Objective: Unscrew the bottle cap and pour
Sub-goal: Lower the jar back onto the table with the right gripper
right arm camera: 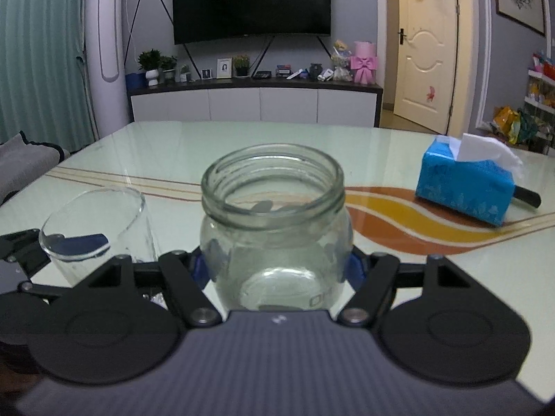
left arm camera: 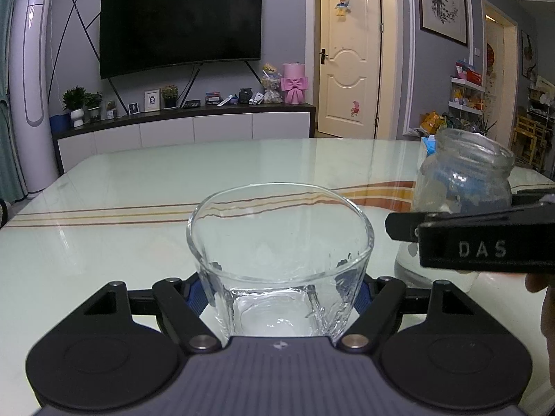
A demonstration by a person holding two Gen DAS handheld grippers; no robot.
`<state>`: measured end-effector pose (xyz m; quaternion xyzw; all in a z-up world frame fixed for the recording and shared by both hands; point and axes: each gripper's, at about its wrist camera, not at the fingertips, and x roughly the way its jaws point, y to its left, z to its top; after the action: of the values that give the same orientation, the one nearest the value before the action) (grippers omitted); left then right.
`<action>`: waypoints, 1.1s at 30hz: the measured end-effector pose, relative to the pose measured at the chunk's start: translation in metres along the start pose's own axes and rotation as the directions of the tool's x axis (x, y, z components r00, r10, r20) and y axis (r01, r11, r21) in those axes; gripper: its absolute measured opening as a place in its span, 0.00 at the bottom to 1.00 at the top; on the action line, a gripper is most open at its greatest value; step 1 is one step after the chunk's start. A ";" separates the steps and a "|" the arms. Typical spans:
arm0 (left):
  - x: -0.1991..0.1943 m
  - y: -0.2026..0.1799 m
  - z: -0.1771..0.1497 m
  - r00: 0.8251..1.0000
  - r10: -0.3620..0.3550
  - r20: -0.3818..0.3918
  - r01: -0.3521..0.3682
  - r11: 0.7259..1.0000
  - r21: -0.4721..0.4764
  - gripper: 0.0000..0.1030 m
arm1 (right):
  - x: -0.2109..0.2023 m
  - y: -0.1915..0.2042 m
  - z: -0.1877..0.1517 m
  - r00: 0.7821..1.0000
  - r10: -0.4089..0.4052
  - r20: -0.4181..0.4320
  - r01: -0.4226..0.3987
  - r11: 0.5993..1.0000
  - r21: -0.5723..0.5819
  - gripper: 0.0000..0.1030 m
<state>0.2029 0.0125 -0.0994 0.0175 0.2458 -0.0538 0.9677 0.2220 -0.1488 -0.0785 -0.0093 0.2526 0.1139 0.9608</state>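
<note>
My left gripper (left arm camera: 279, 287) is shut on a clear drinking glass (left arm camera: 279, 242), upright on the glass-topped table (left arm camera: 138, 187). My right gripper (right arm camera: 277, 267) is shut on a clear glass jar (right arm camera: 274, 222) with an open threaded mouth and no cap on it. In the left wrist view the jar (left arm camera: 464, 180) stands just right of the glass, clamped by the right gripper's black finger (left arm camera: 485, 242). In the right wrist view the drinking glass (right arm camera: 100, 225) stands to the jar's left. No cap is in view. Both vessels look upright.
A blue tissue box (right arm camera: 464, 183) sits on the table at the right, with a dark object (right arm camera: 527, 197) behind it. The table has an orange and yellow wave pattern (right arm camera: 399, 215). A TV cabinet (right arm camera: 256, 104) and door stand beyond the far edge.
</note>
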 end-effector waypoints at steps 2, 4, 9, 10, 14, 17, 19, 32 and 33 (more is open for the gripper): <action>0.001 0.000 0.000 1.000 0.001 0.000 -0.001 1.000 -0.001 0.76 | 0.000 0.001 -0.001 1.000 0.000 0.003 0.000 1.000 0.003 0.69; 0.002 0.000 0.000 1.000 0.001 0.000 -0.001 1.000 -0.001 0.76 | 0.001 0.001 -0.001 1.000 0.000 0.002 0.000 1.000 0.004 0.69; 0.002 0.003 0.004 1.000 0.002 0.005 -0.002 1.000 -0.005 0.76 | 0.002 -0.001 -0.002 1.000 0.002 0.008 -0.002 1.000 0.018 0.69; 0.002 0.003 0.003 1.000 0.002 0.005 -0.002 1.000 -0.005 0.76 | 0.002 -0.001 -0.002 1.000 0.003 0.011 -0.003 1.000 0.021 0.69; 0.001 0.001 0.001 1.000 0.003 0.003 -0.003 1.000 -0.001 0.76 | 0.003 -0.005 -0.002 1.000 0.009 0.015 -0.009 0.999 0.034 0.70; -0.001 0.000 0.000 1.000 0.005 0.004 -0.005 1.000 -0.002 0.76 | 0.004 -0.006 -0.002 1.000 0.010 0.015 -0.011 0.999 0.039 0.70; -0.001 0.000 0.000 1.000 0.005 0.004 -0.005 1.000 -0.002 0.76 | 0.004 -0.005 -0.002 1.000 0.010 0.018 -0.010 0.999 0.040 0.70; -0.001 0.000 0.002 1.000 0.006 0.003 -0.006 1.000 -0.003 0.76 | -0.022 -0.006 -0.010 0.995 -0.011 0.103 0.004 0.998 0.063 0.90; -0.001 -0.001 0.003 1.000 0.006 0.003 -0.006 1.000 -0.003 0.76 | -0.024 -0.006 -0.014 0.994 -0.016 0.111 0.008 0.997 0.071 0.90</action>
<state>0.2033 0.0119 -0.0967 0.0166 0.2446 -0.0505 0.9682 0.1961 -0.1611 -0.0787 0.0297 0.2025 0.0996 0.9737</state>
